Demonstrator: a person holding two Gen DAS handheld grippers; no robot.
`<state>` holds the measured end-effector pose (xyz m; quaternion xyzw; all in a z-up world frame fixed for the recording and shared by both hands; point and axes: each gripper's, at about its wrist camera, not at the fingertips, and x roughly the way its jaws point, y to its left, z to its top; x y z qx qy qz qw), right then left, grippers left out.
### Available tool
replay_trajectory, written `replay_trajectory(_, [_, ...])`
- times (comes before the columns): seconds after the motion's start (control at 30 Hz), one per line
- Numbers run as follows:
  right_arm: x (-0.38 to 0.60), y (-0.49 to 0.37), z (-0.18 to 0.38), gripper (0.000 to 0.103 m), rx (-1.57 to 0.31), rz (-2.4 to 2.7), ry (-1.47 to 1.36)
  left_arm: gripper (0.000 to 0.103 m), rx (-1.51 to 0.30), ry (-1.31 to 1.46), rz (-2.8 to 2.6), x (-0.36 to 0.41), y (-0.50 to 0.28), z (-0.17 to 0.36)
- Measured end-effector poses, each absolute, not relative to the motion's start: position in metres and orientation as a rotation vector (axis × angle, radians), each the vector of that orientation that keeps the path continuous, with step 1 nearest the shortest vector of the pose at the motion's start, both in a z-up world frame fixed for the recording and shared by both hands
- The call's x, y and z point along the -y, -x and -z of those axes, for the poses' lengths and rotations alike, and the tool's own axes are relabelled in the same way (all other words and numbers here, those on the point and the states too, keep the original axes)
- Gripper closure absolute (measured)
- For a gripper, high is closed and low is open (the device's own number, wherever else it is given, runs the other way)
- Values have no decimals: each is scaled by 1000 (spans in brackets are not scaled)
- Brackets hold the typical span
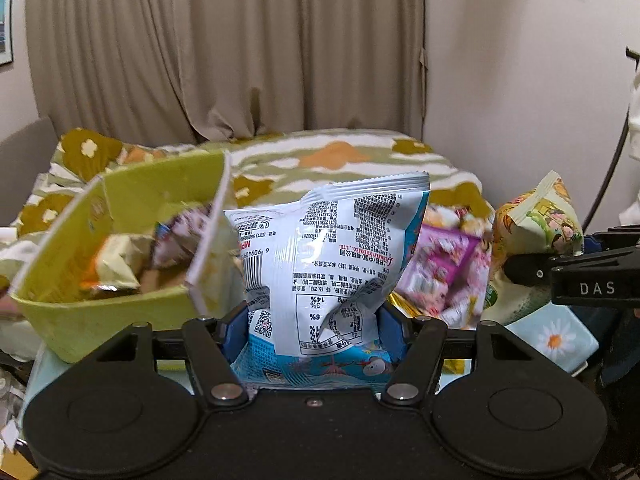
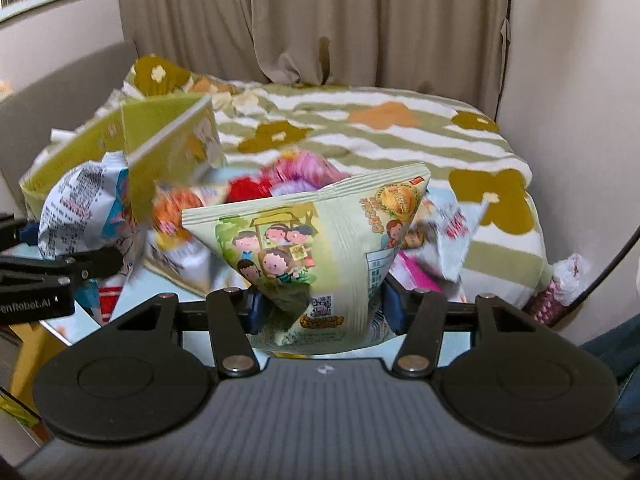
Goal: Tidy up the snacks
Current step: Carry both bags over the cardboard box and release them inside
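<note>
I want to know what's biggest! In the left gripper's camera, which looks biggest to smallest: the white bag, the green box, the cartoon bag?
1. Green box
2. White bag, though it looks big partly because it's closest
3. Cartoon bag, partly hidden

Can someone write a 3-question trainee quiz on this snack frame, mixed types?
1. True or false: the left tongs hold nothing.
2. Multiple choice: the packet in the right tongs is A) solid red, B) pale green with cartoon children, C) plain black.
3. Short answer: where does the green box sit relative to the white and blue packet in the left wrist view?

Key
1. False: they are closed on the white and blue packet.
2. B: the pale green packet.
3. To its left, open, with snack packets inside.
</note>
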<state>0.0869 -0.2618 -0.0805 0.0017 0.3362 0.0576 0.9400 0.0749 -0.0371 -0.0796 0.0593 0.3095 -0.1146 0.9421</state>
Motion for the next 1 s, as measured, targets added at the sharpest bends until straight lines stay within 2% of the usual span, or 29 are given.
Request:
replay_trajectory(0.53, [158,-151,9,33,-550,-248,-72,34,-518,-125,82,-73,-121,10])
replay_trajectory(1.0, [46,-225,14,33,-617,-266,-69,34,-608,-88,54,-167,-197,27])
